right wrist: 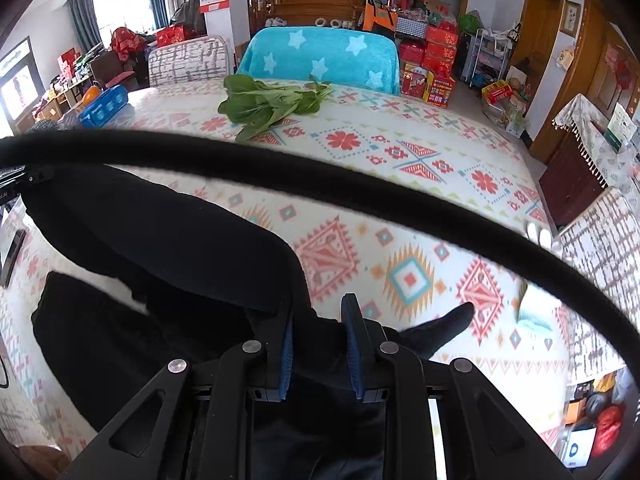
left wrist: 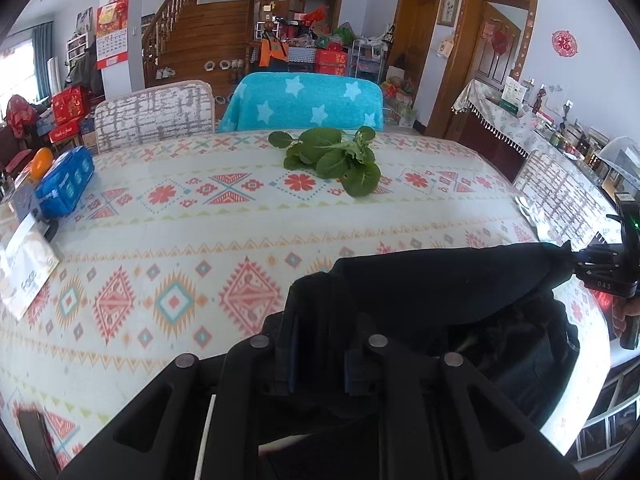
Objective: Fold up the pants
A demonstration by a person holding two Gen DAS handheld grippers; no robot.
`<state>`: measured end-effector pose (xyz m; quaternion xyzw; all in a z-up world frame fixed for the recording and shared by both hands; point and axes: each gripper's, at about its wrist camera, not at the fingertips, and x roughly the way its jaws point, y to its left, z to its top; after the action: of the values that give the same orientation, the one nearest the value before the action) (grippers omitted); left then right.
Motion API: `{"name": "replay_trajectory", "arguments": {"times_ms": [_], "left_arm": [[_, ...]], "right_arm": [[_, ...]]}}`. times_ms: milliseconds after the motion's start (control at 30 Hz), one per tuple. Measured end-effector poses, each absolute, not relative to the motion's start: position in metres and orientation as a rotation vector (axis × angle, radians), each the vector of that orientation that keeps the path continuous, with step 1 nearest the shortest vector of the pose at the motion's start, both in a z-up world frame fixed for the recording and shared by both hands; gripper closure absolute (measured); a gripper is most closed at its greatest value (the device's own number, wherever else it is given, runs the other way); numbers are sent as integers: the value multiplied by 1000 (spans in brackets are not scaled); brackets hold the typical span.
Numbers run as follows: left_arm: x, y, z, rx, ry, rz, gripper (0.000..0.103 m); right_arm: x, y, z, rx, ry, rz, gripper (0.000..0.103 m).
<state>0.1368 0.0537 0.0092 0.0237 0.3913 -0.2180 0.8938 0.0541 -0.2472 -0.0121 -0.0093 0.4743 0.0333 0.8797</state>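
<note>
Black pants [left wrist: 452, 280] hang between my two grippers above the patterned tablecloth [left wrist: 200, 220]. My left gripper [left wrist: 320, 320] is shut on one end of the pants, cloth bunched between its fingers. My right gripper [right wrist: 320, 320] is shut on the other end of the pants [right wrist: 160, 240]; a small flap sticks out to its right. The right gripper also shows in the left wrist view [left wrist: 600, 264] at the far right, pinching the cloth. The pants' lower part sags onto the table near its front edge.
A bunch of green leaves [left wrist: 340, 156] lies at the table's far middle. A blue packet [left wrist: 64, 184] and papers [left wrist: 24, 272] sit at the left. Chairs, one with a blue star cover [left wrist: 304, 100], stand behind. A black cable [right wrist: 360, 188] crosses the right wrist view.
</note>
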Motion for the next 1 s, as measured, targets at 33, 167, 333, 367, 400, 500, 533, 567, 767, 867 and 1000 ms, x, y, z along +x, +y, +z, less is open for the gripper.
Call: {"name": "replay_trajectory", "arguments": {"times_ms": [33,167,333,367,400,500,533,567,767,867,1000], "left_arm": [[129,55,8,46,812,-449,88],[92,62,0,49,820,-432,88],[50,65,-17,100,815,-400,84],[44,66,-19,108,815,-396,83],[38,67,-22,115,817,-386,80],[20,73,-30,124,827,-372,77],[11,75,-34,129,834,-360,75],[5,78,-36,130,837,-350,73],[-30,106,-50,101,872,-264,56],[-43,129,-53,47,891,-203,56],[-56,165,-47,-118,888,-135,56]], "right_arm": [[44,-245,-14,-12,991,73,78],[13,-237,-22,12,1000,84,78],[-22,-223,-39,29,1018,91,78],[-27,-220,-42,25,1022,92,78],[-33,-217,-45,19,1026,93,78],[-47,-209,-55,7,1039,90,76],[-54,-207,-58,3,1043,90,74],[-58,-205,-60,-3,1046,88,72],[-89,-207,-76,11,1106,105,69],[-104,-210,-75,28,1120,91,68],[-117,-203,-45,42,1062,124,68]]}}
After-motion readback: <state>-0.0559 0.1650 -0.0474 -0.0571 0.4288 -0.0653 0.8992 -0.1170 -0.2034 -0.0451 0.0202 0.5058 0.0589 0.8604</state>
